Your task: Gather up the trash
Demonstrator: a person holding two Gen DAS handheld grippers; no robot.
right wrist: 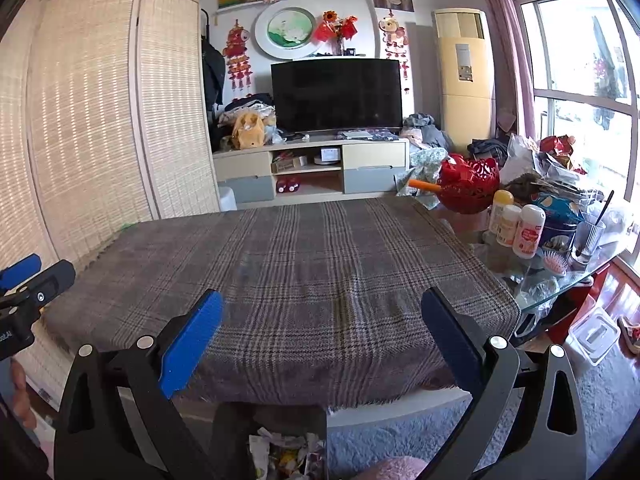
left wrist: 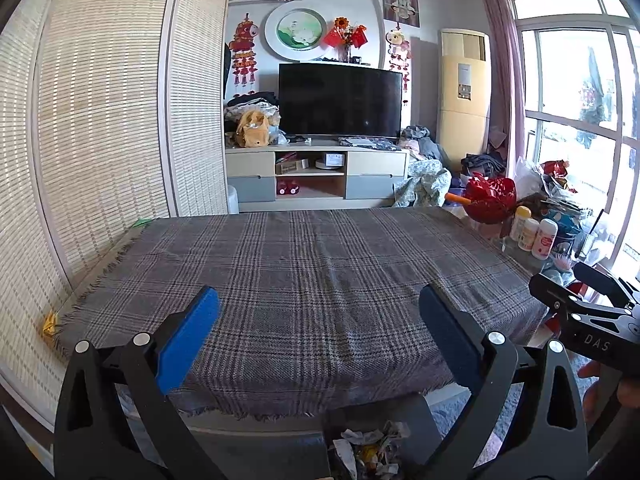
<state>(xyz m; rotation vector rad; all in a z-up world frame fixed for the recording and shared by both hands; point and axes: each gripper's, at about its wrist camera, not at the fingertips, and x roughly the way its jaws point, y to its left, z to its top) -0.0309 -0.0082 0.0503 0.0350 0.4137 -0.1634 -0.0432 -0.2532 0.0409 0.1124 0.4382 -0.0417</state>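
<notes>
A dark bin [left wrist: 416, 412] stands on the floor below the table's near edge, with crumpled paper and wrapper trash [left wrist: 372, 450] inside. It also shows in the right wrist view [right wrist: 280, 420] with the trash [right wrist: 286, 456] in it. My left gripper [left wrist: 320, 304] is open and empty above the near part of the plaid cloth [left wrist: 312, 272]. My right gripper [right wrist: 322, 306] is open and empty, level with it to the right. The right gripper shows at the edge of the left wrist view [left wrist: 580, 292]; the left gripper shows at the edge of the right wrist view [right wrist: 28, 276].
A glass side table [right wrist: 560, 292] at the right holds bottles [right wrist: 516, 228], a red basket [right wrist: 468, 188], a glass and clutter. A reed screen [left wrist: 100, 120] stands at the left. A TV stand [left wrist: 316, 172] is beyond. A clear plastic box [right wrist: 592, 332] lies on the floor.
</notes>
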